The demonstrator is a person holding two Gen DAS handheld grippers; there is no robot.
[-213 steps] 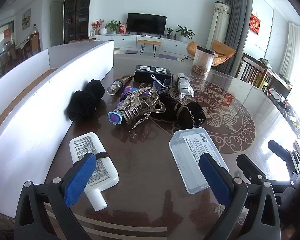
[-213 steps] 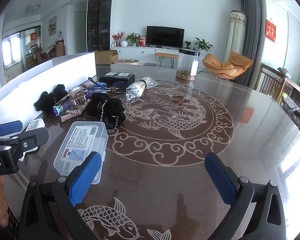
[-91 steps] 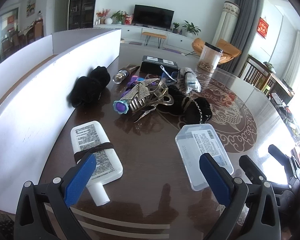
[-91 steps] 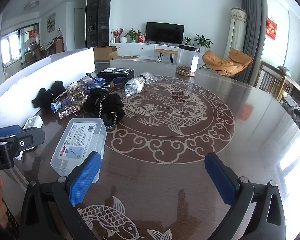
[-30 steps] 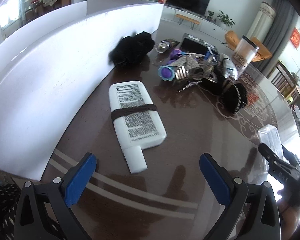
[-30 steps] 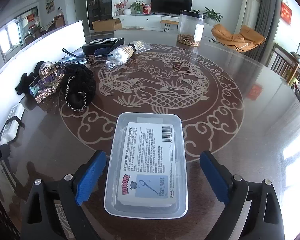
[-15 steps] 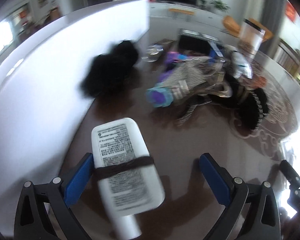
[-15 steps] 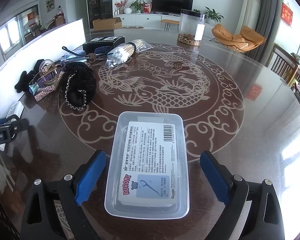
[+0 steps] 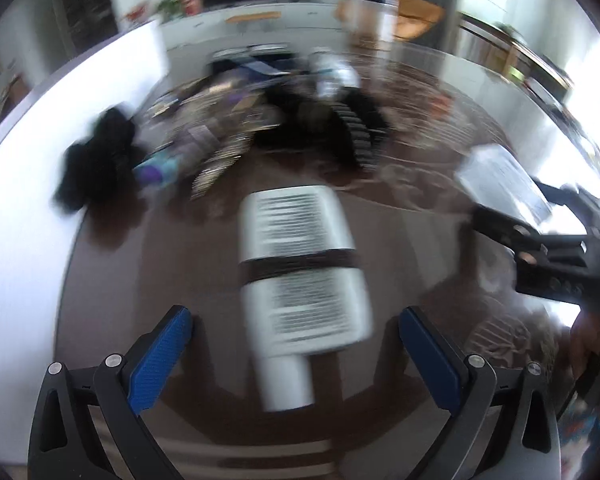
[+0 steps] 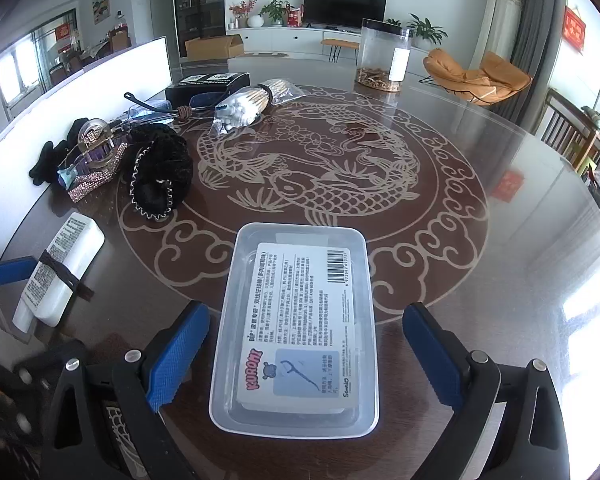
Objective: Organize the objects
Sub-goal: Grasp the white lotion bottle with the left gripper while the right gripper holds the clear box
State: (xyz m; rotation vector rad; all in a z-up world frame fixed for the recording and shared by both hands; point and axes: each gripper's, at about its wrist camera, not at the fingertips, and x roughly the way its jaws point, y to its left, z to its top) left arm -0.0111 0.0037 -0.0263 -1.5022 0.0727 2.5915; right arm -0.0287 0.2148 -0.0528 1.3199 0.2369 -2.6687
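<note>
A white flat tube [image 9: 300, 272] with a dark band round its middle lies on the table, cap toward me, between the open fingers of my left gripper [image 9: 296, 356]; this view is motion-blurred. The same tube [image 10: 60, 264] shows at the left of the right wrist view. A clear plastic floss-pick box [image 10: 300, 324] with a printed label lies between the open fingers of my right gripper [image 10: 304, 356]. Neither gripper touches its object. The box [image 9: 504, 184] and the right gripper's black body appear at the right of the left wrist view.
A pile lies at the far left: black scrunchie [image 10: 160, 172], rhinestone hair clips [image 10: 96, 148], black gloves [image 10: 48, 160], glasses, a bag of cotton swabs [image 10: 248, 104], a black box [image 10: 208, 84]. A white board [image 10: 72, 92] edges the table's left side. A clear jar [image 10: 384, 56] stands at the back.
My left gripper has swung right and centred on the white tube, which now lies between its fingers. The right gripper has edged slightly closer around the plastic box.
</note>
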